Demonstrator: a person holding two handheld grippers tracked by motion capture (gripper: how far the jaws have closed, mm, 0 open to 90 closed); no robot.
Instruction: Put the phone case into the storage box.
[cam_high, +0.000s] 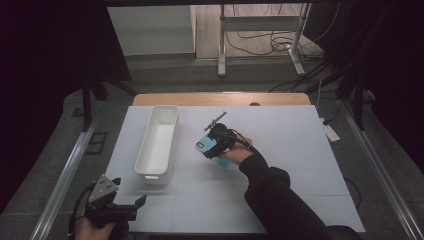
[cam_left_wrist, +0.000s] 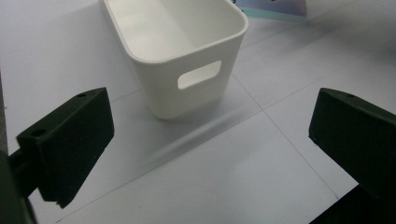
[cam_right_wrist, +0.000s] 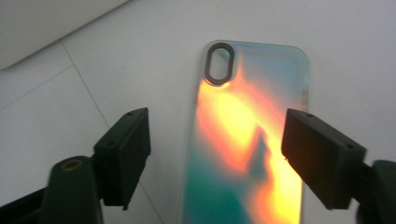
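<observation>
An iridescent phone case (cam_right_wrist: 247, 140), orange and teal with an oval camera hole at its top, lies flat on the white table (cam_high: 290, 140). In the high view the phone case (cam_high: 204, 145) is at mid-table, just right of the white bin. My right gripper (cam_right_wrist: 217, 135) hovers over it, open, one jaw on each side of the case and neither pad touching it. The person's right hand holds that gripper (cam_high: 216, 140) from the right. My left gripper (cam_high: 131, 194) rests at the table's front left corner, open, with nothing between its jaws (cam_left_wrist: 212, 140).
A long white plastic bin (cam_high: 171, 150) with a handle slot stands left of centre, empty, its near end (cam_left_wrist: 163, 93) just ahead of my left gripper. Behind the table are a metal stand (cam_high: 220, 45) and loose cables (cam_high: 280, 42) on the floor.
</observation>
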